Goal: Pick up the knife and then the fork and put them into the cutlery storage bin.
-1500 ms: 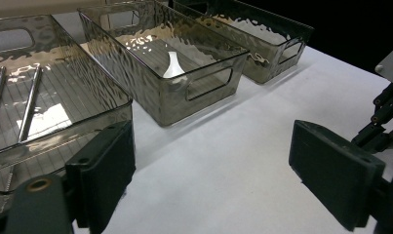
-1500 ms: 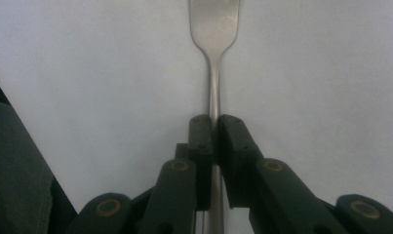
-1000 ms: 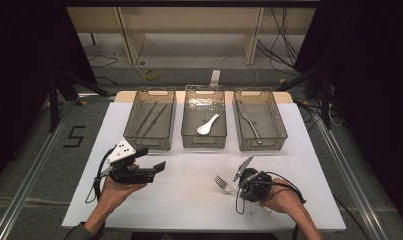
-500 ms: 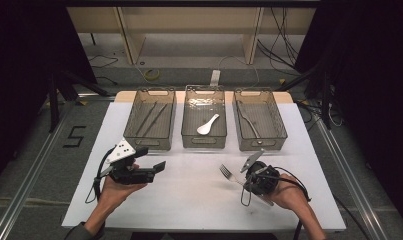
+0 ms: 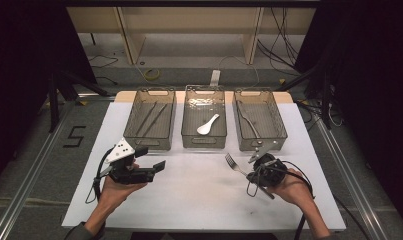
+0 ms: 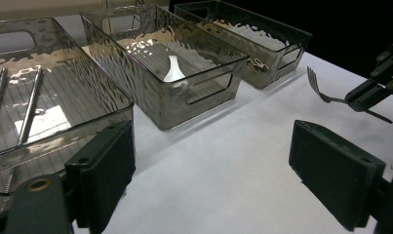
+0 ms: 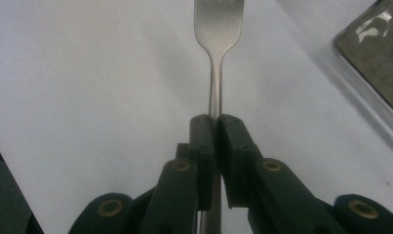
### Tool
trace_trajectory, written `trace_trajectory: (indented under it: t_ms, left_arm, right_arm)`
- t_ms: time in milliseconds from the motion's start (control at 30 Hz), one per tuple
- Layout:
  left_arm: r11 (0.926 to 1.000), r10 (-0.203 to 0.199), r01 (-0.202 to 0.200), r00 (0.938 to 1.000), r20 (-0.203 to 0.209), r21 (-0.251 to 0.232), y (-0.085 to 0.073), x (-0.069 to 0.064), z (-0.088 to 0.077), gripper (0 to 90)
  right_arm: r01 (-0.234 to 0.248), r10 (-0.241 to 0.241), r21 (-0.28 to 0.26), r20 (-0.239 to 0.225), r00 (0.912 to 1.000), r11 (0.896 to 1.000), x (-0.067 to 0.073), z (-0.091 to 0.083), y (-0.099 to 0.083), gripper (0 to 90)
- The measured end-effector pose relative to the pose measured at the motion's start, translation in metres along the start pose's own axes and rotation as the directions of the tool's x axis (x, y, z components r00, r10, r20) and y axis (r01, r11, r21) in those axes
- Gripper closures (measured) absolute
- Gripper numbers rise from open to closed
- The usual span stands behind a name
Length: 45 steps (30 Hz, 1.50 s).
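A metal fork (image 5: 232,162) is held by its handle in my right gripper (image 5: 250,172), which is shut on it above the white table (image 5: 199,200) at the front right. In the right gripper view the jaws pinch the handle and the fork (image 7: 217,29) points its tines straight ahead from the gripper (image 7: 214,127). My left gripper (image 5: 153,159) hovers at the front left, open with nothing between its fingers. The left gripper view shows its wide-set gripper (image 6: 218,170) and, farther off, the fork (image 6: 321,92).
Three clear bins stand in a row at the back: the left bin (image 5: 148,145) holds thin metal sticks (image 5: 151,117), the middle bin (image 5: 204,144) a white spoon (image 5: 208,125), the right bin (image 5: 281,130) a metal utensil (image 5: 248,119). Dark floor and cables surround the table.
My right gripper has carried the fork up and toward the back, nearer the right bin. The left gripper has stayed where it was.
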<state>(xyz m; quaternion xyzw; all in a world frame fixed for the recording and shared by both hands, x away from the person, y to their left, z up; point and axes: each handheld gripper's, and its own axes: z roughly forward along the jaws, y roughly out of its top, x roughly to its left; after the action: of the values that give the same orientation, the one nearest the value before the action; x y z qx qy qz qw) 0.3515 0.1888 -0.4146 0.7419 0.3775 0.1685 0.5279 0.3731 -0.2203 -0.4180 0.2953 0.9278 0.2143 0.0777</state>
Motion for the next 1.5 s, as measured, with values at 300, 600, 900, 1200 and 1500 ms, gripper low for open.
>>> trace_trajectory:
  t_ms: [300, 600, 900, 1200, 1500]
  left_arm:
    - [0.9999, -0.008, 0.008, 1.0, 0.001, -0.01, 0.0, 0.001, -0.001, 16.3]
    - [0.9998, -0.012, 0.012, 0.9999, 0.001, -0.013, 0.0, 0.001, -0.001, 16.2]
    - [0.9998, -0.011, 0.011, 0.9999, -0.001, -0.013, 0.0, 0.001, -0.001, 16.2]
    - [0.9999, -0.01, 0.01, 0.9999, -0.002, -0.013, 0.001, 0.002, -0.002, 16.2]
    - [0.9999, -0.011, 0.011, 0.9999, -0.004, -0.013, 0.001, 0.001, -0.001, 16.2]
  right_arm:
    - [-0.049, 0.05, -0.064, 0.019, 0.9986, 0.997, -0.022, -0.014, 0.005, 85.1]
    - [-0.089, 0.097, -0.151, 0.045, 0.9943, 0.985, -0.047, -0.027, 0.022, 85.1]
    - [-0.133, 0.151, -0.19, 0.084, 0.9849, 0.973, -0.071, -0.031, 0.038, 85.0]
    - [-0.178, 0.206, -0.222, 0.109, 0.9725, 0.959, -0.095, -0.037, 0.058, 85.0]
    - [-0.21, 0.246, -0.236, 0.133, 0.9601, 0.949, -0.112, -0.04, 0.072, 85.0]
